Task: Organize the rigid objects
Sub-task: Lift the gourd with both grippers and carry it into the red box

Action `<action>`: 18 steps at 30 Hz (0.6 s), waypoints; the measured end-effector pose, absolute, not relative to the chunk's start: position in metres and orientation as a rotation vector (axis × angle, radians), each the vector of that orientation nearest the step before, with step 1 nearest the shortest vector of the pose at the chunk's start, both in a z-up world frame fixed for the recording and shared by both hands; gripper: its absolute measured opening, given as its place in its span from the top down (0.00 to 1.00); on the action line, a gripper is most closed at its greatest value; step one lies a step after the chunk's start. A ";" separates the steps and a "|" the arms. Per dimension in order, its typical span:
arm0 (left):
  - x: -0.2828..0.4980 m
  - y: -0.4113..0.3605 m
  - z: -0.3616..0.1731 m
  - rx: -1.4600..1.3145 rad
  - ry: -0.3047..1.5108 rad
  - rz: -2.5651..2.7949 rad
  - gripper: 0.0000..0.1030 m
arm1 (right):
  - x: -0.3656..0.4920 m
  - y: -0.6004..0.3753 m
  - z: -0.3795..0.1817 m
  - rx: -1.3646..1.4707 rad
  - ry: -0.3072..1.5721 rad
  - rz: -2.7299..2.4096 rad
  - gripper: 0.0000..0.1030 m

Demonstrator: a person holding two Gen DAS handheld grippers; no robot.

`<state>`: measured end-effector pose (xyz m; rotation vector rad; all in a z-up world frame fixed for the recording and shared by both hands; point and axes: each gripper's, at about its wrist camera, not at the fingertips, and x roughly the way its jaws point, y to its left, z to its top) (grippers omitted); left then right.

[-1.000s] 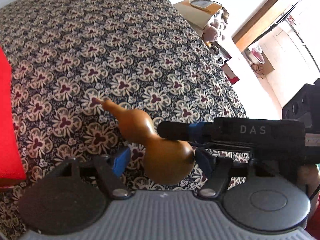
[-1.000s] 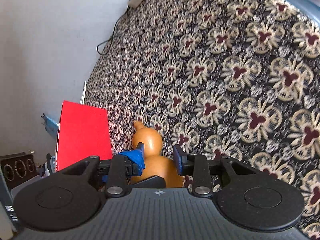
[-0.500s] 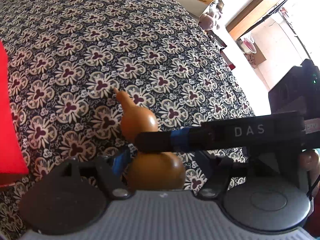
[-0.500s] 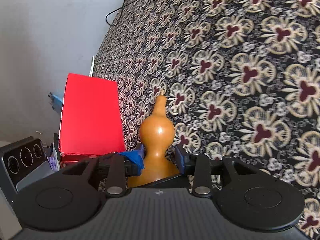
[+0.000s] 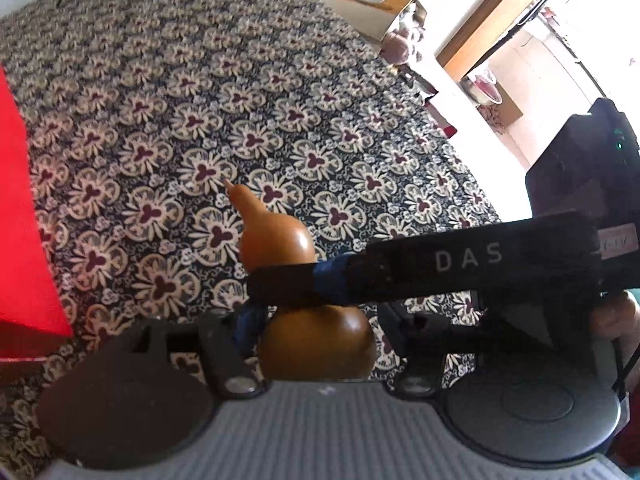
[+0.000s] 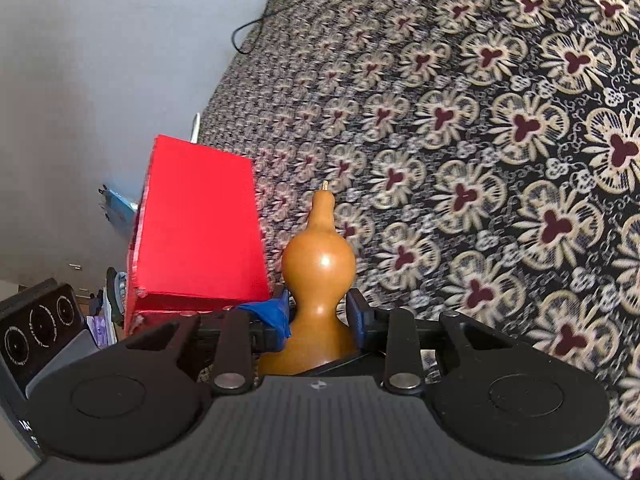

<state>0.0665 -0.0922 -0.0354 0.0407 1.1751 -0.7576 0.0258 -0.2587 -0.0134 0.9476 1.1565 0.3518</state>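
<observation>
Gourd, brown and glossy, double-bulbed, standing upright with its thin stem tip uppermost, over a dark floral-patterned cloth. Right wrist view: the right gripper spans the narrow waist of the gourd, one blue-taped finger at the left of the waist and the other finger at its right. The jaws have just been closing with the gourd between them; both pads appear to sit against the waist, so the grip reads as narrow and holding. Left wrist view: the left gripper frames the lower bulb of the same gourd. Its left finger lies against the side of the bulb; its right finger stands just apart from the bulb. These jaws too have just been closing, and are moderately wide with the gourd between them. The black bar of the right gripper, marked "DAS", crosses the gourd's waist from the right of that view. A red box stands just beside the gourd, to its left. Cable on the far cloth, near a pale wall.
</observation>
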 end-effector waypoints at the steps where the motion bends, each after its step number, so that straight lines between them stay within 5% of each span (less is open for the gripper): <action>1: 0.064 -0.089 -0.031 0.045 1.162 -0.761 0.43 | 0.026 -0.251 -0.010 0.945 1.149 0.349 0.87; 18: 0.034 0.022 0.065 0.049 0.882 -0.809 0.44 | 0.047 -0.103 0.101 0.789 0.928 0.425 0.87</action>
